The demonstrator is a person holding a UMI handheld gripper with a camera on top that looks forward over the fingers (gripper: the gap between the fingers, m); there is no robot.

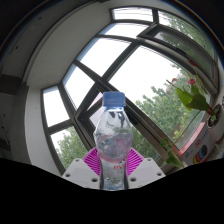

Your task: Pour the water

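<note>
A clear plastic water bottle (pixel 112 135) with a blue cap stands upright between the two fingers, partly filled with water. My gripper (pixel 113 163) is shut on the bottle's lower body. The magenta pads (pixel 93 161) press against it on both sides. The bottle is held up, with windows and sky behind it. Its base is hidden below the fingers.
A large multi-pane window (pixel 125 60) fills the background, with green trees (pixel 160 105) outside. A potted plant with long leaves and a pink flower (pixel 195 95) stands to the right near the window.
</note>
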